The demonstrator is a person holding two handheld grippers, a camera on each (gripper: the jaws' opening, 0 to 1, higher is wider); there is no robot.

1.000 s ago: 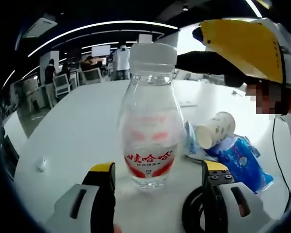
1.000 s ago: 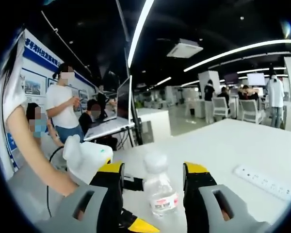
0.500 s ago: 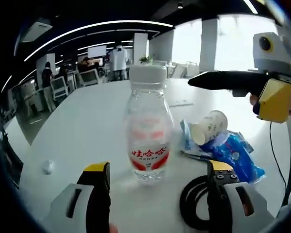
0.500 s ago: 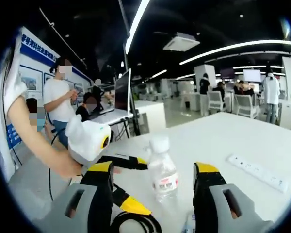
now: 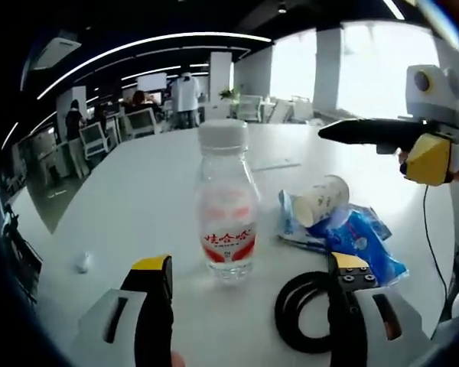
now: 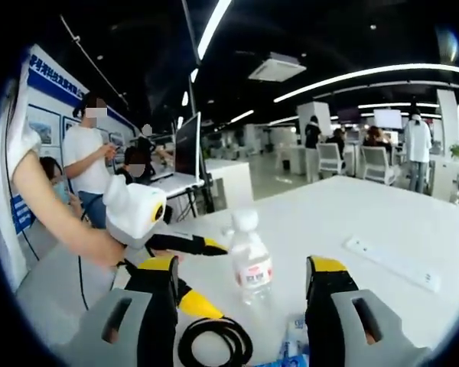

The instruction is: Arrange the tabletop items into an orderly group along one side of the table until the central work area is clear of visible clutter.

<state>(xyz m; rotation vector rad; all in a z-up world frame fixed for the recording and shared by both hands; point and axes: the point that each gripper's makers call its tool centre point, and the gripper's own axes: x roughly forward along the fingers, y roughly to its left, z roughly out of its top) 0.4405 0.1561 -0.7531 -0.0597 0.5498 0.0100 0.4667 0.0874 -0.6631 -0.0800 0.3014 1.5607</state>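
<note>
A clear plastic bottle (image 5: 228,214) with a white cap and a red label stands upright on the white table (image 5: 130,191). My left gripper (image 5: 249,264) is open, just short of the bottle, with nothing between its jaws. A black cable coil (image 5: 306,310) lies by its right jaw. A paper cup (image 5: 321,200) lies on its side on a blue packet (image 5: 363,245). The right gripper (image 5: 367,131) hovers above them. In the right gripper view, my right gripper (image 6: 243,266) is open and faces the bottle (image 6: 249,260), with the left gripper's fingers (image 6: 191,245) beside it.
A white power strip (image 6: 394,262) lies on the table to the right of the bottle. A small white object (image 5: 83,264) sits near the table's left edge. People, desks and chairs (image 6: 336,157) stand beyond the table. A person's arm (image 6: 53,229) holds the left gripper.
Both grippers have drawn back from the bottle, which looks smaller and stands where it was. The right gripper has moved off to the right. More of the cable coil shows.
</note>
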